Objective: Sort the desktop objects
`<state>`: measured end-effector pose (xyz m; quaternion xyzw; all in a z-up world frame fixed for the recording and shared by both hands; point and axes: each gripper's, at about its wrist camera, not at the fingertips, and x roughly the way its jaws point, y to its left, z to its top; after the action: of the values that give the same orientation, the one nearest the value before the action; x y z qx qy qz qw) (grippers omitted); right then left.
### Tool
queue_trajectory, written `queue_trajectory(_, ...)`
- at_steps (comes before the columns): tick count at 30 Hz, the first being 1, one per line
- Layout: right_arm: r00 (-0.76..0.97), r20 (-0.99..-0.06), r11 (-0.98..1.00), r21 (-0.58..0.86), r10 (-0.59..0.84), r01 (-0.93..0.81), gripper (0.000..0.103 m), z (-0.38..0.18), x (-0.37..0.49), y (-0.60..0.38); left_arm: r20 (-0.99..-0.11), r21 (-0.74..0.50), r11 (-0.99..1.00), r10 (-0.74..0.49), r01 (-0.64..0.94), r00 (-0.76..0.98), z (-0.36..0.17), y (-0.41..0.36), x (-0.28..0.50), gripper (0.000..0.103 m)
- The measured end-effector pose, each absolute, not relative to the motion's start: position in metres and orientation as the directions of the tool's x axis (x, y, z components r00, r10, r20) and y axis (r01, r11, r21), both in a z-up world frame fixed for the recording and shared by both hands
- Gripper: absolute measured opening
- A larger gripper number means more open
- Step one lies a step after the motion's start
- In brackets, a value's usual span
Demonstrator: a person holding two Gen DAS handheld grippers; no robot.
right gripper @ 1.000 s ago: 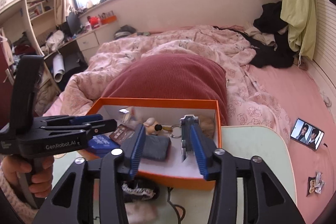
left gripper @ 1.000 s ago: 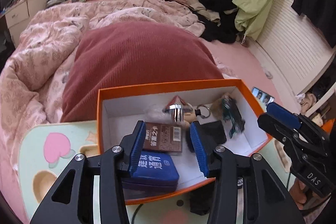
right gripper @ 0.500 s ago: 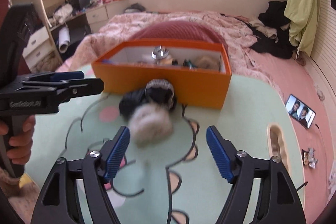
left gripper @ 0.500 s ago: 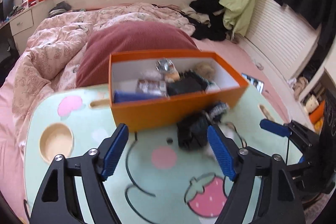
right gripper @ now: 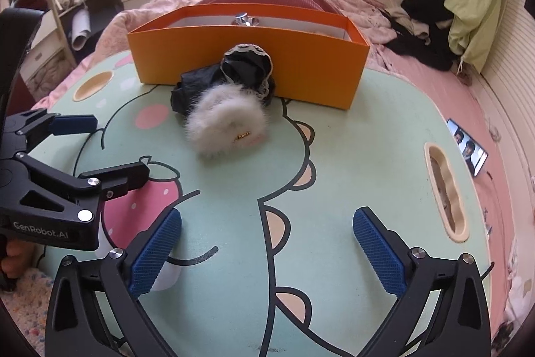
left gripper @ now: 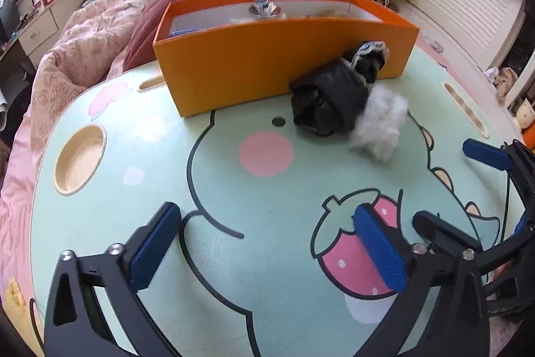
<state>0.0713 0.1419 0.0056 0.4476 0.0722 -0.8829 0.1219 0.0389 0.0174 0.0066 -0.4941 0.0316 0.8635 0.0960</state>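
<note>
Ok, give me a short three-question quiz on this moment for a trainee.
1. True or false: the white fluffy item lies inside the orange box.
2. What lies between the fluffy item and the box? A) black fabric bundle B) phone C) mug
3. Fill in: both the left gripper and the right gripper are ____, holding nothing.

Key:
1. False; it lies on the table in front of the box.
2. A
3. open

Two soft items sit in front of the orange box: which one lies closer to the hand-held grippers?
The white fluffy pouch. It lies out on the table, toward the camera, while the black lace-trimmed bundle sits behind it, against the orange box.
</note>
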Motion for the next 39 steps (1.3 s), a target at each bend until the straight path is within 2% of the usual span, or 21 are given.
queue_trajectory(39,-0.555,-0.811,-0.956,0.017,-0.184,0.293,0.103,0.0071,0.0671,0.1436,-0.856,-0.040,-0.980,0.135,-0.197,-0.499,0.0065,0.0167,0.0414,0.103)
